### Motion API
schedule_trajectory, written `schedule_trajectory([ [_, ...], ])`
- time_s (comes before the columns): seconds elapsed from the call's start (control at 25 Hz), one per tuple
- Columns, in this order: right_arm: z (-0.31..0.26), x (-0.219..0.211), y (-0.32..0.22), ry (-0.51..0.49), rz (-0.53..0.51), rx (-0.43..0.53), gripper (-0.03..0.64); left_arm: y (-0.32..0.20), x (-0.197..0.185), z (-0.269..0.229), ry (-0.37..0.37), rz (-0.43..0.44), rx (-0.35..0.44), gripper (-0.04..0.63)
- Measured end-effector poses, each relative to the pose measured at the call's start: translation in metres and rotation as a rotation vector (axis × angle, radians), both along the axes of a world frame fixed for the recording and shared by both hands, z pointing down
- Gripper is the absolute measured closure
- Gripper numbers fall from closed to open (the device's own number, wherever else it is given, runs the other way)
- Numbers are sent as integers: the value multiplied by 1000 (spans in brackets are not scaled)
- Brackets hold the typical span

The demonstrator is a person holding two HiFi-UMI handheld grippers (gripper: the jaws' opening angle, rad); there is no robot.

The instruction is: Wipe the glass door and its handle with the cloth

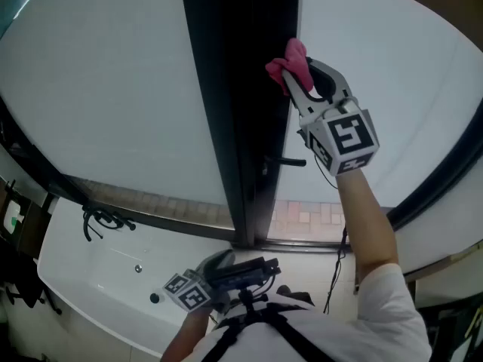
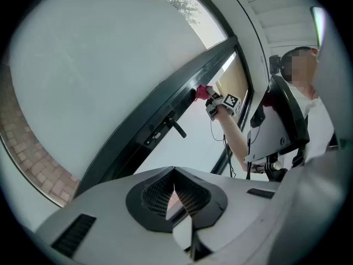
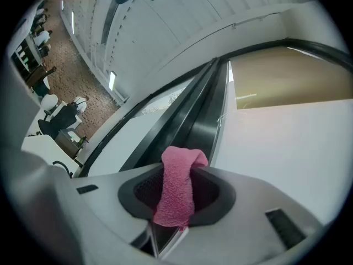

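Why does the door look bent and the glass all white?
Left gripper view: the wide lens curves the dark door frame and darkens the corners. Head view: the glass is washed-out white, without detail. Right gripper view: the pink cloth looks sharp.

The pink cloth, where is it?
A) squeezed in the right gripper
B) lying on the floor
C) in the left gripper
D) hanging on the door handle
A: the cloth is clamped between the jaws of the right gripper; the left gripper holds nothing.
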State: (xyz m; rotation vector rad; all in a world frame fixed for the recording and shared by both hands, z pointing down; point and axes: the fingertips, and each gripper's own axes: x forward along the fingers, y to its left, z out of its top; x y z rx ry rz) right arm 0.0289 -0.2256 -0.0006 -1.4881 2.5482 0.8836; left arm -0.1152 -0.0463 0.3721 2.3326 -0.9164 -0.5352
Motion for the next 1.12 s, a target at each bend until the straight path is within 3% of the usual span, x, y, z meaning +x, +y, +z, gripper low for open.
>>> schedule_trajectory([
  [0.36,-33,0,3,45,-37,112,509,-19,22,5,-2,-28,-2,607],
  [0.56,-56,-14,-1,49,-61,121,509,-20,21,-10,6,-41,5,607],
  [0.76,-36,-27,-9,97,-59,107,509,-24,25,-6,17,-41,-8,607],
  [0.96,-2,-31,-15,208,-50,94,509,-28,30,-4,23,-29,-21,607],
  [1.12,18,-33,-15,226,-57,78,509,-29,32,-3,26,-23,-27,607],
])
